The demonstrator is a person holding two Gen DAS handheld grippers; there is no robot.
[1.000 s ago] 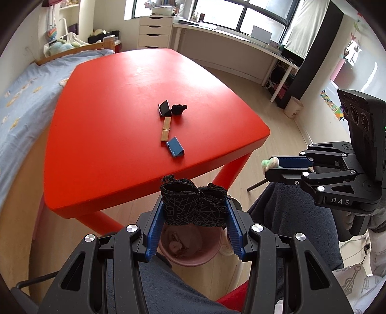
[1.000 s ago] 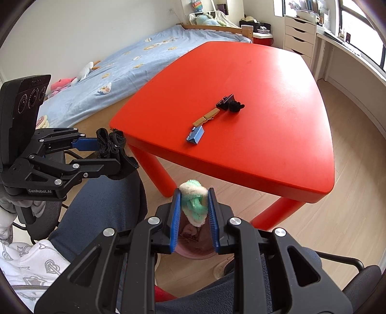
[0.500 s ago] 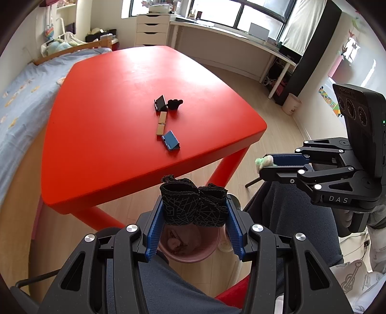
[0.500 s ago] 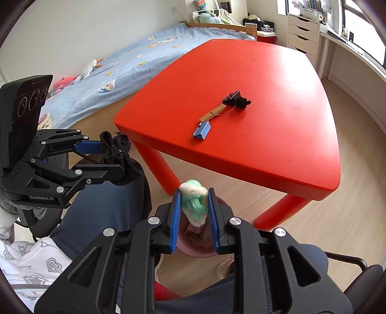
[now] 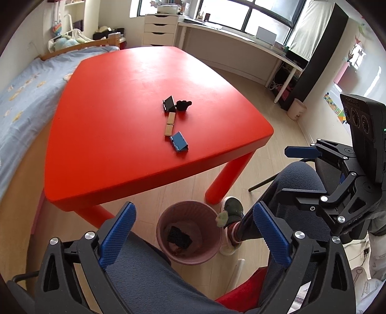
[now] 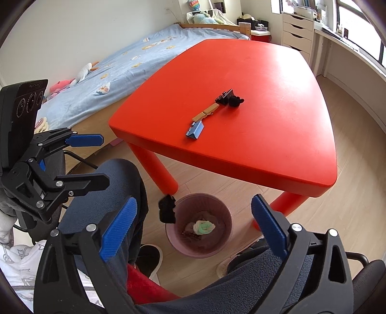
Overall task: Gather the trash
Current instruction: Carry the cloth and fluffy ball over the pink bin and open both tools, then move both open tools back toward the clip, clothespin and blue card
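Both wads dropped since before | left gripper [image 5: 193, 231], right gripper [image 6: 194, 225] fingers opening, empty | pink bin [image 5: 212, 253]

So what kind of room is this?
Most likely a child's bedroom: a bed with a cartoon-print blue sheet, soft toys beside it, and a low red table.

1. We see a red table [image 5: 135, 101] standing on pale wood-plank floor [image 6: 349, 154].
2. A bed with a light blue cover [image 6: 135, 55] runs along the white wall.
3. A white drawer unit [image 5: 159, 30] and a long white desk [image 5: 241, 46] sit under bright windows [image 5: 251, 17].
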